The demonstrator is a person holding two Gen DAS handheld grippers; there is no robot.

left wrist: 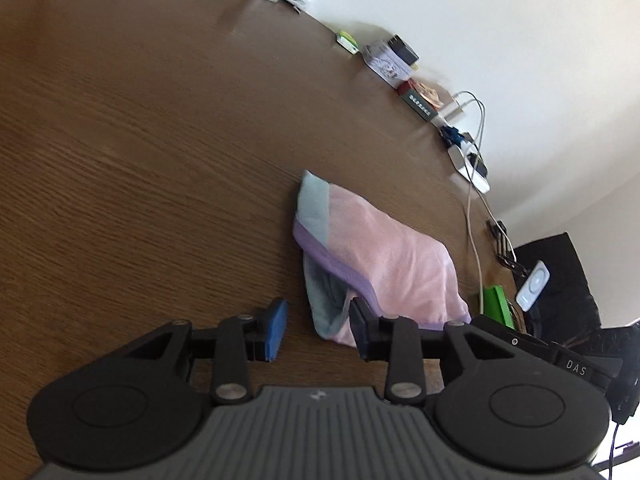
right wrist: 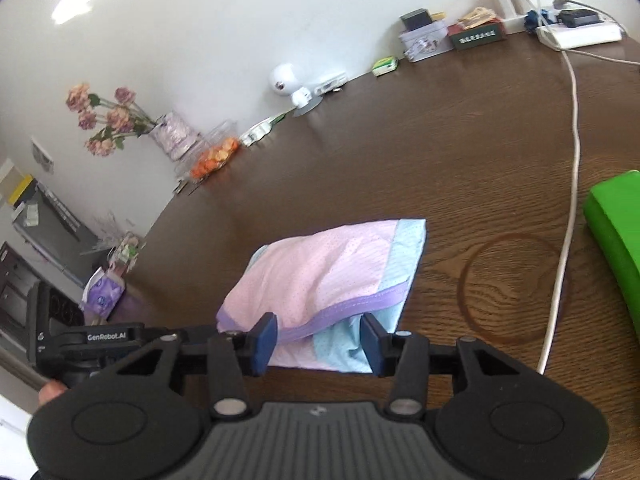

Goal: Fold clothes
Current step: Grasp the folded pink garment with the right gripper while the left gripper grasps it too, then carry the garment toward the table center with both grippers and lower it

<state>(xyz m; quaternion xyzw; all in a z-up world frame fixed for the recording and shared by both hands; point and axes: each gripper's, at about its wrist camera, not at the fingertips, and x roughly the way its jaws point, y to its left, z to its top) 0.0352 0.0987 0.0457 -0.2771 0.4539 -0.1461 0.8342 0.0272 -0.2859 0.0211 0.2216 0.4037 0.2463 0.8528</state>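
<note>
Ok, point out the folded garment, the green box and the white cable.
garment (right wrist: 320, 276): right wrist view, pink top panel.
green box (right wrist: 616, 216): right wrist view, top face.
white cable (right wrist: 576, 120): right wrist view, mid-run over the table.

Lying under a plain white wall (right wrist: 240, 20): dark wood-grain table (right wrist: 400, 152), clutter lining its far edge. Standing there: pink flowers in a vase (right wrist: 116, 120), white round camera (right wrist: 286, 80), power strip (right wrist: 580, 32). Daylight glaring across the wall.

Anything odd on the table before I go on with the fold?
Two things. The folded garment is bunched and puffy, its purple trim running slantwise, edges not squared. A ring-shaped stain marks the table beside it. Both the left gripper and right gripper are open, holding nothing.
</note>
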